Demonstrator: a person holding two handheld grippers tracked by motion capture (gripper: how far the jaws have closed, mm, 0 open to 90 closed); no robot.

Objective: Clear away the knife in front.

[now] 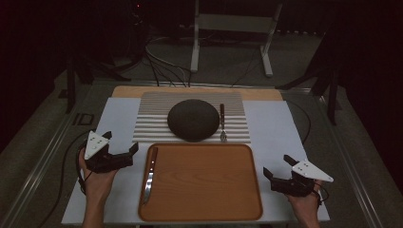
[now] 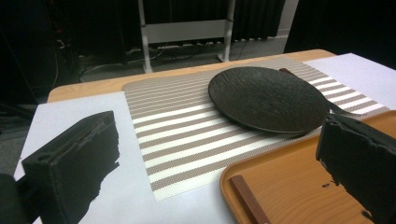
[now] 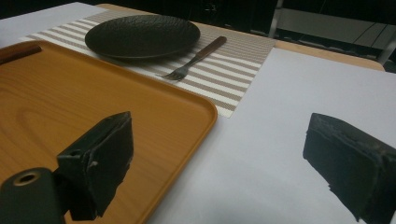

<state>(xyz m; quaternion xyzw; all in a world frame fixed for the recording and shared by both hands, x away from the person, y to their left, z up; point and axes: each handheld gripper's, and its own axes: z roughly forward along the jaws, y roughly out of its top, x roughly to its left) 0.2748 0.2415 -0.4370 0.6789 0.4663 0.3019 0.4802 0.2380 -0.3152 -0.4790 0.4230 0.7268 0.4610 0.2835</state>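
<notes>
Dark floor, loose cables and a pale metal frame (image 1: pixel 233 28) lie beyond a wooden table (image 1: pixel 128 91) covered by a white sheet (image 1: pixel 273 133). At the sheet's left edge the left gripper (image 1: pixel 122 146) rests in the person's left hand (image 1: pixel 97 183), its jaws spread wide and released, nothing between them; in the left gripper view the bare sheet and a corner of the striped mat show through the gap. Just right of it sits the orange wooden tray (image 1: pixel 204 183), smooth-grained with rounded corners and a raised rim, and along the tray's left inner edge lies a knife (image 1: pixel 149 175) with a brown wooden handle and a metal blade. Ahead of that gripper and to its right, a ribbed placemat (image 1: pixel 157 114) in beige and white stripes carries a round, dark, rough-textured plate (image 1: pixel 193 119), nearly touching the tray's far rim. Right of the plate a fork (image 1: pixel 222 122) with a brown handle lies on the mat, tines toward the tray. Farther right, well apart from the tray, the right gripper (image 1: pixel 278 166) is held by the right hand (image 1: pixel 304 202) over bare white sheet, jaws likewise wide apart and empty; in the right gripper view the tray's corner lies behind its left jaw.
</notes>
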